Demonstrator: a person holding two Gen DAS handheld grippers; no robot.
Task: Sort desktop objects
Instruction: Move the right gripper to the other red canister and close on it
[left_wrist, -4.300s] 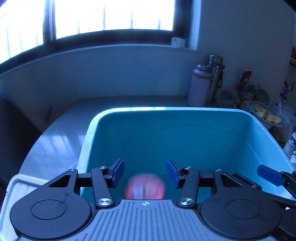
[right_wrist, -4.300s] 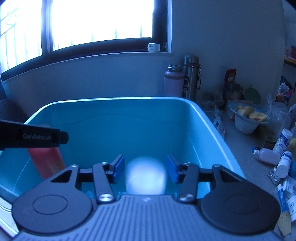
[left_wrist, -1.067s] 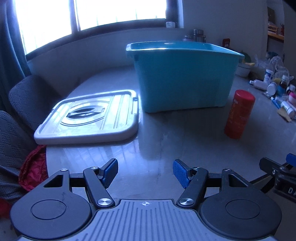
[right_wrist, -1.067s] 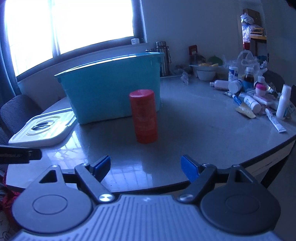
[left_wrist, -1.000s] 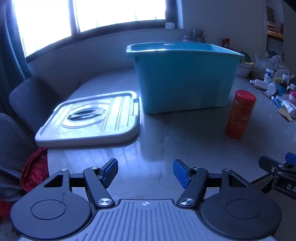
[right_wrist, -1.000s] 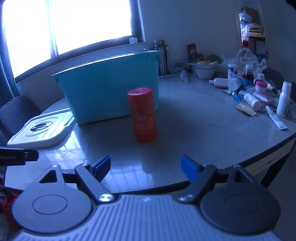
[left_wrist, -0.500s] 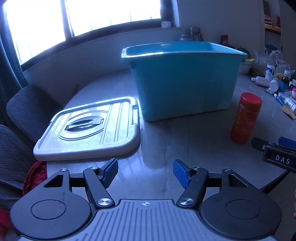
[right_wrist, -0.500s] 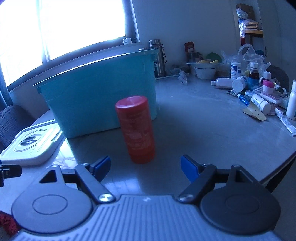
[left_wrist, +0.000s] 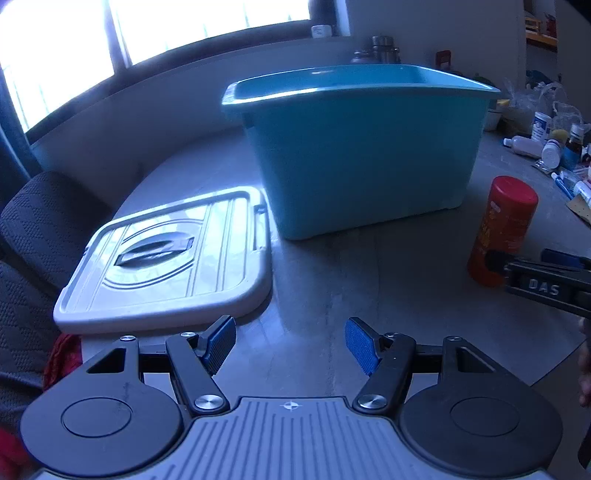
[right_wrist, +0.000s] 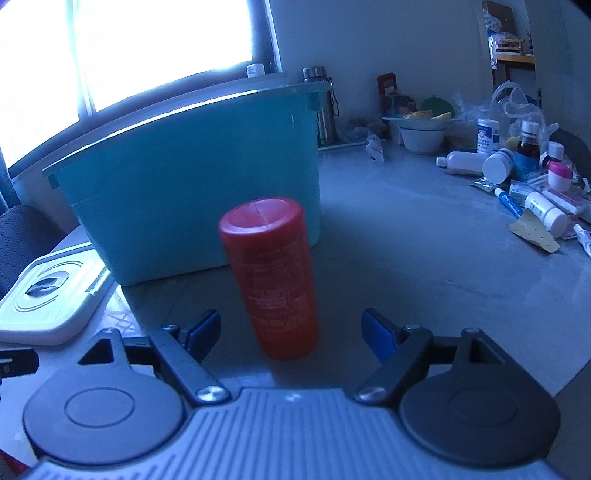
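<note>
Right gripper (right_wrist: 291, 332) jaws spread wide, nothing between the pads. Red cylindrical canister (right_wrist: 271, 275) stands dead ahead of it, just past the fingertips and centred on the gap, upright with its long axis vertical, so the pads face its curved sides. It sits on the tabletop (right_wrist: 424, 266) near the front edge, just in front of the teal storage bin (right_wrist: 192, 173), apart from the bin wall.

Left gripper (left_wrist: 290, 345) also open and empty, over bare tabletop near the front edge. From its view the canister (left_wrist: 502, 230) is off to the right and further out, so my read is the right hand is clearly the nearer one and takes the pick. A straight push forward should put the pads around the lower body.

White bin lid (left_wrist: 166, 258) lies flat at the left edge beside the bin. Bin (left_wrist: 362, 147) has no lid on. Loose bottles and tubes (right_wrist: 528, 184) crowd the far right corner.
</note>
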